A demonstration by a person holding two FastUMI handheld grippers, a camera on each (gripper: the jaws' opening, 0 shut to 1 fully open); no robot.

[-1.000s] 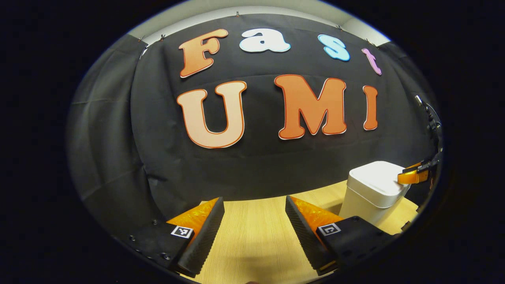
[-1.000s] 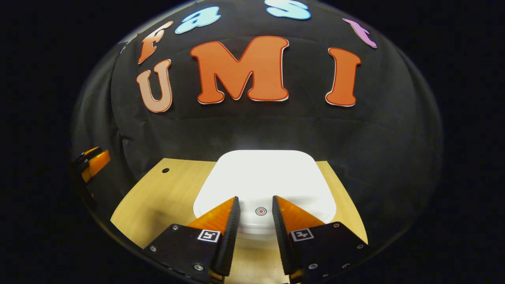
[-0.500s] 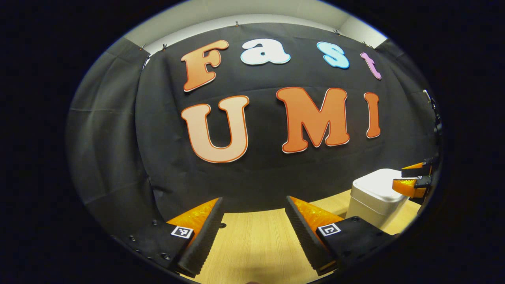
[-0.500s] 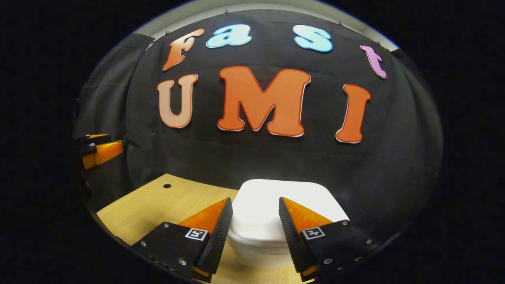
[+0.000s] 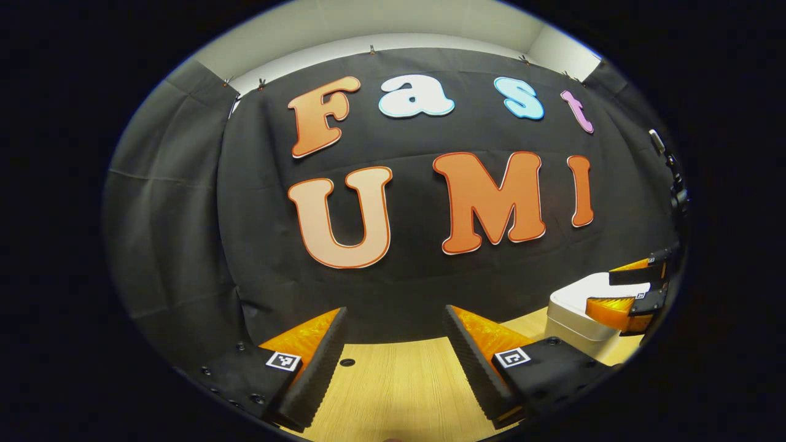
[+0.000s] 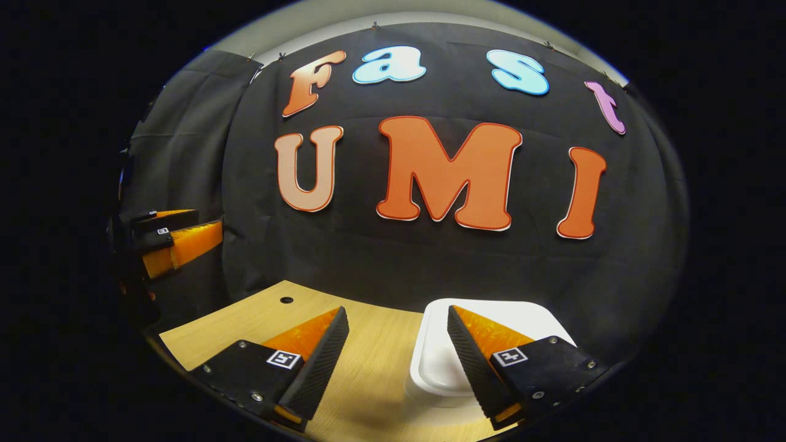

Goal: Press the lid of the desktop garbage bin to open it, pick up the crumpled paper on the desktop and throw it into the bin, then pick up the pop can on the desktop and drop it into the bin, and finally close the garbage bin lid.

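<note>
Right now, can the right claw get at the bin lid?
Probably yes. The right claw hangs open just above and in front of the lid, which lies flat and bare; nothing sits between them.

Right gripper lifted off bin lid — jaws wider, shifted left; left gripper tilted up.

Bin: I see it on desk, right of centre, before the cloth wall.
Desk hole: left of bin, near wall.
</note>
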